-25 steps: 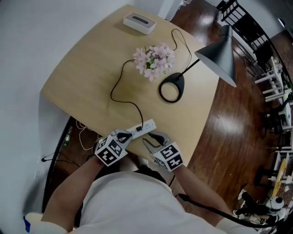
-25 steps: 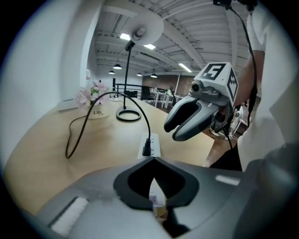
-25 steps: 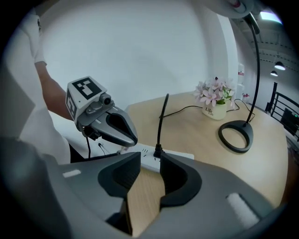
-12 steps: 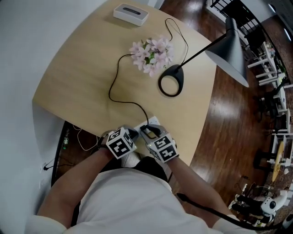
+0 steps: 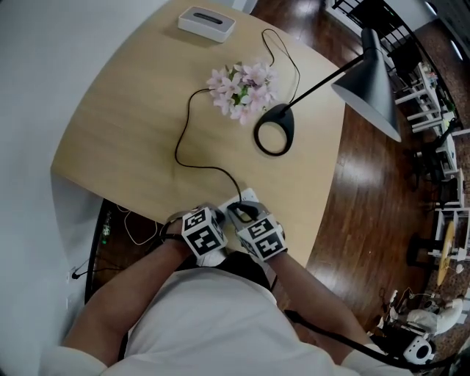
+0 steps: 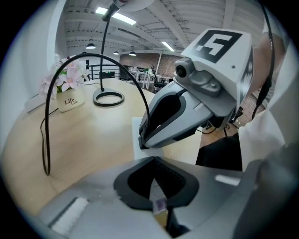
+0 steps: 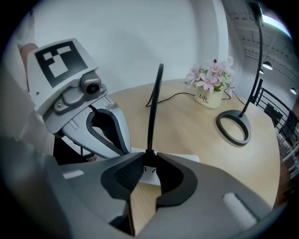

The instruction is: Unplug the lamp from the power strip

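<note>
The white power strip [image 5: 249, 196] lies at the table's near edge, mostly hidden under both grippers. The lamp's black cord [image 5: 183, 128] runs from the ring base [image 5: 274, 136] past the flowers to the strip. In the right gripper view my right gripper [image 7: 148, 164] is shut on the black plug where the cord [image 7: 154, 107] rises from the strip [image 7: 180, 160]. My left gripper [image 6: 154, 159] is shut, with its tips resting down on the strip [image 6: 136, 138] just left of the right gripper [image 6: 142, 140]. From above, the left gripper [image 5: 214, 214] and right gripper [image 5: 239, 211] sit side by side.
The lamp's dark shade [image 5: 371, 82] hangs out past the table's right edge over the wood floor. A pot of pink flowers [image 5: 242, 89] stands mid-table and a white box [image 5: 206, 23] sits at the far edge. Loose cables [image 5: 136, 224] hang below the near edge.
Both grippers have come down and drawn together over the power strip. They were apart at its two ends a second ago; now the strip is almost covered.
</note>
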Demonstrator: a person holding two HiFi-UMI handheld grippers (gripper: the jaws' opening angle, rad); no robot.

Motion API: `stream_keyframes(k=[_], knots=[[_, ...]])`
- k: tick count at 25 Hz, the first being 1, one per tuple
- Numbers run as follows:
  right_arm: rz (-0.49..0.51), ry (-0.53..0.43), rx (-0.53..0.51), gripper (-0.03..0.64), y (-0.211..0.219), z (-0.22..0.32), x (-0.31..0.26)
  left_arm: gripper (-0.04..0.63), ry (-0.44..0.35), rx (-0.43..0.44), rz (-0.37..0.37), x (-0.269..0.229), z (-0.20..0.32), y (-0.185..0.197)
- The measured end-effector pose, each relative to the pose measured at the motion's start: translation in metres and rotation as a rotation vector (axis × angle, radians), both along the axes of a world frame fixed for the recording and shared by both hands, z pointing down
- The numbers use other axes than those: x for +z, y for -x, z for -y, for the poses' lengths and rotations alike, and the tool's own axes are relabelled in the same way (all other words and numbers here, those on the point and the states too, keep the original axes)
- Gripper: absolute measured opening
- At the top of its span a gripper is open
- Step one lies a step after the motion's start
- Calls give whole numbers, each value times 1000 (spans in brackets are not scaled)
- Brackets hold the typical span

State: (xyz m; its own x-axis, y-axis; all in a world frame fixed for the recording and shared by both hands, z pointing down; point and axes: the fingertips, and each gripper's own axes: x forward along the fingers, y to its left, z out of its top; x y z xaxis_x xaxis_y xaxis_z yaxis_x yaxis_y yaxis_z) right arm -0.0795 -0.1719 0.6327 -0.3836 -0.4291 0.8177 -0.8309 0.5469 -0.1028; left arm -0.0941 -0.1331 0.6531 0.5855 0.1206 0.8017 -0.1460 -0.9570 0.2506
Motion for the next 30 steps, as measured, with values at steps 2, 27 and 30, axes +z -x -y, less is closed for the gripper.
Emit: stream_keyframes(k=[2, 27, 30], knots=[[-9, 3, 2, 83, -1, -1, 0, 0, 11, 1, 11, 0, -1, -1], [-33, -17, 44, 86, -52, 7, -37, 3, 36, 3, 29, -3, -2, 1], [-60, 4, 49, 86, -72, 4, -33, 3, 45, -8, 24, -3, -1, 2]])
